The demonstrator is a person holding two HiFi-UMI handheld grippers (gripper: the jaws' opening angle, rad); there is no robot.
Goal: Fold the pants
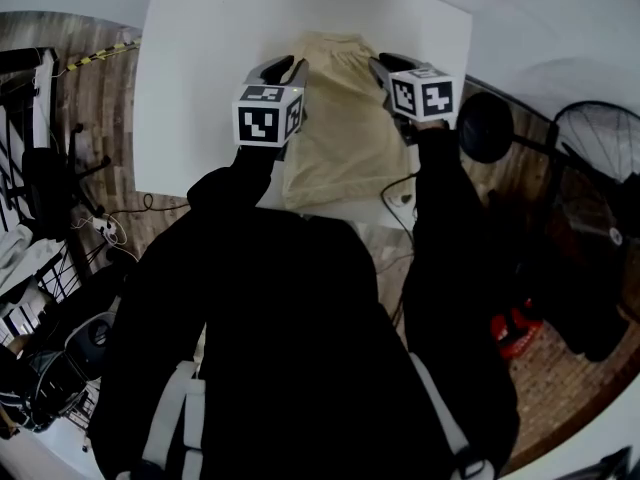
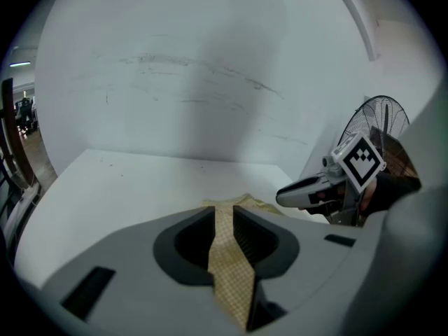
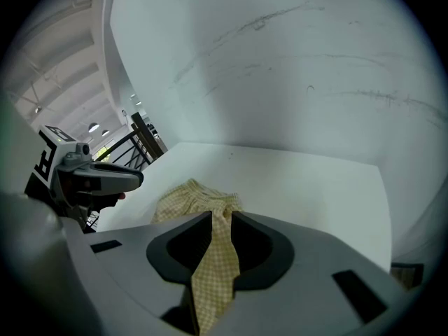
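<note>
Clenched jaws of left gripper [image 1: 285, 66] and right gripper [image 1: 385, 65] on the pants [image 1: 340, 118], one pinched fold each, apart over the table [image 1: 200, 68], likely to keep cloth spread for folding.

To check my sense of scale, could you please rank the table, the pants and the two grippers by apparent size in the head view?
1. The table.
2. The pants.
3. The left gripper and right gripper: much alike; the left looks slightly bigger, perhaps only from nearness to the camera.
</note>
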